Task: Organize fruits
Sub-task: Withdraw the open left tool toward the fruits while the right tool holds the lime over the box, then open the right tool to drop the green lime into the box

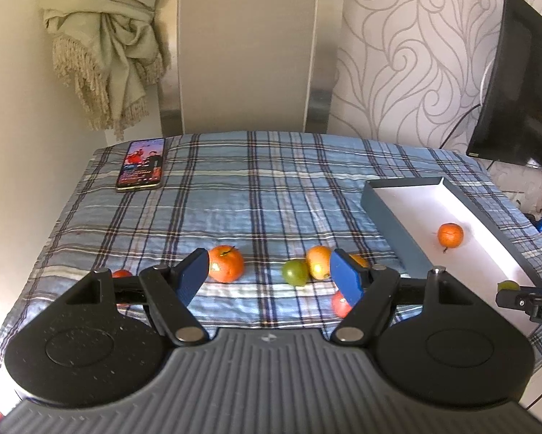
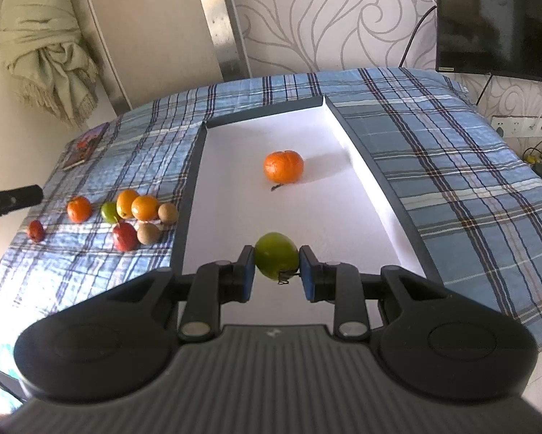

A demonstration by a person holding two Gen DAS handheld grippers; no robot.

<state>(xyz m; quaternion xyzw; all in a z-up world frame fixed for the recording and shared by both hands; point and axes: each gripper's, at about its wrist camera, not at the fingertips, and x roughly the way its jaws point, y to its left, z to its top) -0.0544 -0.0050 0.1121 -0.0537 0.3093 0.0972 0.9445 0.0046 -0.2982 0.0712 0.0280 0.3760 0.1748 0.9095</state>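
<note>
The right gripper (image 2: 276,271) was clamped on a green fruit (image 2: 276,255) at lower centre of the right wrist view, over the near end of the white-lined box (image 2: 365,166). A tangerine (image 2: 283,166) lay farther up inside the box. The left gripper (image 1: 269,275) stood wide open and held nothing, low over the plaid cloth (image 1: 256,188), with loose fruit (image 1: 225,263) lying between and beside its fingers. A phone (image 1: 140,164) lay at upper left.

A blue plaid cloth (image 1: 256,195) covers the table. A phone (image 1: 141,164) lies flat near its far left corner, screen lit. Behind it, a knotted pale-green curtain (image 1: 104,47) with a fringe hangs at the wall – swirl-patterned wallpaper (image 1: 415,54) to the right, beside a dark monitor (image 1: 520,83).
</note>
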